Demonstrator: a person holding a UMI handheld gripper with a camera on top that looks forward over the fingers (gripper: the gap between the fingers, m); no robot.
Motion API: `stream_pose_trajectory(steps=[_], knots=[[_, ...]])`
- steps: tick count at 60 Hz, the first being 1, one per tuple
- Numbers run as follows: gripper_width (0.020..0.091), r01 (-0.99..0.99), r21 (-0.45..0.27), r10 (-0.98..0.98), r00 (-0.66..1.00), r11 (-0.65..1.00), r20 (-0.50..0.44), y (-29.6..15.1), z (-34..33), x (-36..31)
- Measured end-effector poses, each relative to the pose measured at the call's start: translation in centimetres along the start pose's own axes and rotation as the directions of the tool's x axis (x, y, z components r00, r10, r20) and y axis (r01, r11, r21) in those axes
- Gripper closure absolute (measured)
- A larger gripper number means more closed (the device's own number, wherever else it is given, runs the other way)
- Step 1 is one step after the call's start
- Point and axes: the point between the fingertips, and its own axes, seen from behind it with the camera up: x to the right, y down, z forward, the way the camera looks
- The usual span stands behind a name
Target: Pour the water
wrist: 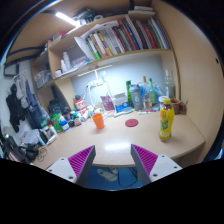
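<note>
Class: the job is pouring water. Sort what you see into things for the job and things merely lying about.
For the job: claw, open and empty; yellow bottle; orange cup.

Lying about: red coaster; shelf books; bottles along the wall.

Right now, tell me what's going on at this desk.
A hand-held gripper hangs above the desk with its fingers open and nothing between them. Beyond them stand an orange cup, a red coaster and a yellow bottle, none of them touched. Other bottles stand further back under the bookshelf. No pouring is under way.
</note>
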Motion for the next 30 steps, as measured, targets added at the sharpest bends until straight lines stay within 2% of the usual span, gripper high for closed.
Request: stream_pose_trajectory(steps=[4, 6, 20, 25, 30], knots=[[0.0290, -0.018, -0.003, 0.018, 0.999, 1.000, -0.028, 0.4, 0.4, -0.7], [0.0320, -0.023, 0.001, 0.023, 0.999, 1.000, -0.042, 0.7, 0.5, -1.2], [0.0320, 0.014, 0.019, -0.011, 0.992, 1.000, -0.126, 1.1, 0.6, -2.7], [0.0327, 0.047, 0.053, -0.039, 0.990, 0.998, -0.137, 0.2, 0.9, -1.4], [0.0334, 0.070, 0.045, -0.060, 0.980, 0.997, -0.192, -0.1, 1.7, 2.5]])
